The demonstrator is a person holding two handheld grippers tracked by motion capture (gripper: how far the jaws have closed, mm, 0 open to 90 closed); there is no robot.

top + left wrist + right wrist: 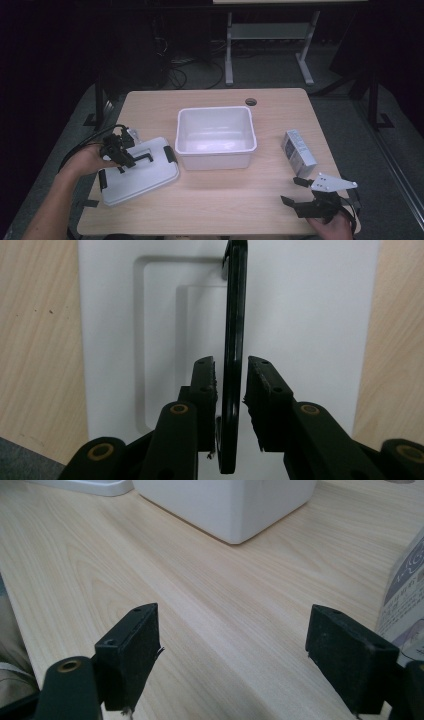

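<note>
A white lid with black clips lies flat at the table's left. Its black handle stands upright. My left gripper is over the lid. In the left gripper view the handle runs between the jaws of the left gripper. A thin gap shows beside the left pad, so the pads do not press on it. Beneath it is the lid. My right gripper rests near the front right edge, open and holding nothing. The right gripper faces bare wood in its own view.
An open white bin stands mid-table, its corner ahead of the right gripper. A small printed box lies right of the bin, close beside the right jaw. The table has a cable hole at the back.
</note>
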